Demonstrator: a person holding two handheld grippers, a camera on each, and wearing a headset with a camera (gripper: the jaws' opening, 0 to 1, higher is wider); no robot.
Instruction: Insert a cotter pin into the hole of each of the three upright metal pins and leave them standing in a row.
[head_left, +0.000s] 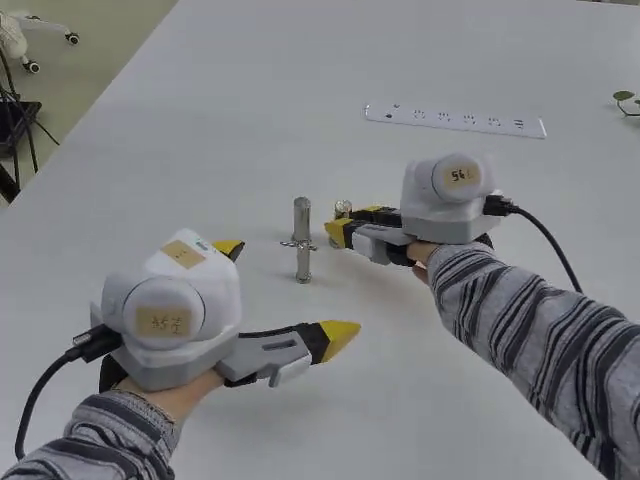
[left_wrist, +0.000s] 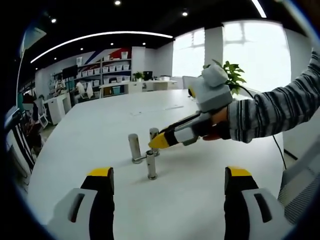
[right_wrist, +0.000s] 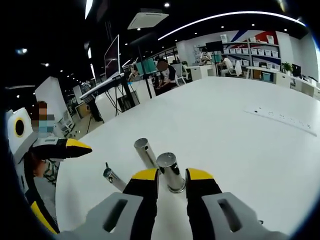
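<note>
**Right tool straddling a pin, left tool gaping**

You are holding the right tool (right_wrist: 172, 176) with its jaws drawn narrow on either side of one upright metal pin (right_wrist: 169, 169) on the white worktop (head_left: 250, 100). The jaws are hiding the pin's flanks, so I cannot tell whether they are pressing on it. A second pin (head_left: 301, 215) is standing just beside it. Nearer you, a third pin (head_left: 303, 266) is carrying a thin cotter pin (head_left: 290, 243) crosswise, too small to make out well. Your left tool (left_wrist: 169, 172) is hovering wide open, apart from all three pins. A power strip (head_left: 455, 119) is lying beyond.

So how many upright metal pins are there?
3 metal pins: the gripped pin between the right gripper's jaws, the middle pin just left of it, the near pin closest to the person. None seems hidden.
</note>
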